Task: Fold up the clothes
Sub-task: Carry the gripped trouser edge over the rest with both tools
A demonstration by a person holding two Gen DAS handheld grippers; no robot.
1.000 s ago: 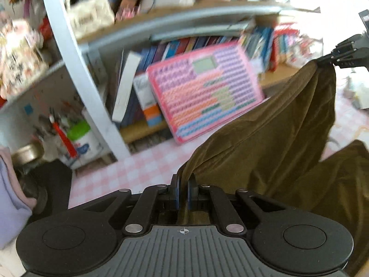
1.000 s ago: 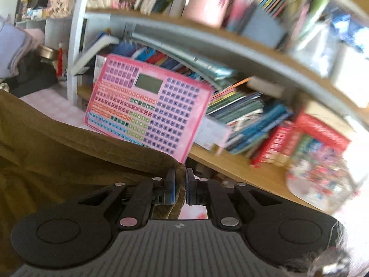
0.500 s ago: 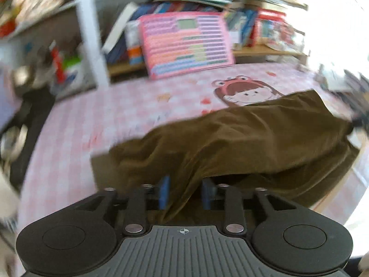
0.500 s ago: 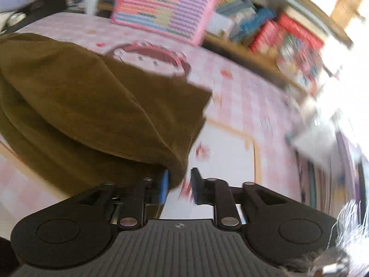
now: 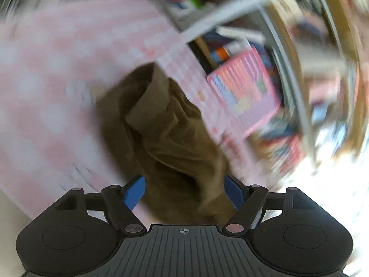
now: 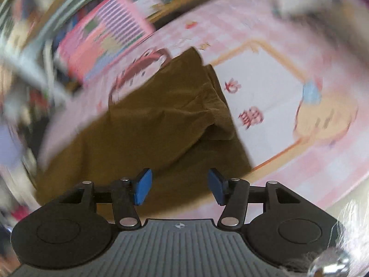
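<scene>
In the left wrist view, your left gripper (image 5: 183, 190) has its jaws spread, and they have just been opening; the brown garment (image 5: 170, 138) lies loose between the blue pads (image 5: 135, 190), and I cannot see that they press on it. The garment runs from 6 o'clock up toward the middle of the picture, bunched in thick folds on the pink checked tablecloth (image 5: 57, 80). At 2 o'clock a pink board (image 5: 244, 94) leans against the bookshelf (image 5: 288, 34); this whole view is blurred. In the right wrist view, your right gripper (image 6: 180, 188) also has its jaws apart, and they too have just been opening. The garment (image 6: 147, 124) lies on the cloth in front of the pads and spreads from 8 o'clock to its far corner at 12 o'clock, with one layer folded over another and a raised crease near the middle. A cartoon print on the tablecloth (image 6: 265, 97) shows at 3 o'clock, and the pink board (image 6: 103, 37) at 10 o'clock. I judge that you are at the release after one fold is laid down. For the next move you need to draw both grippers back without catching the cloth, then choose a new edge to pinch for the next fold, and press the raised crease flat first.
</scene>
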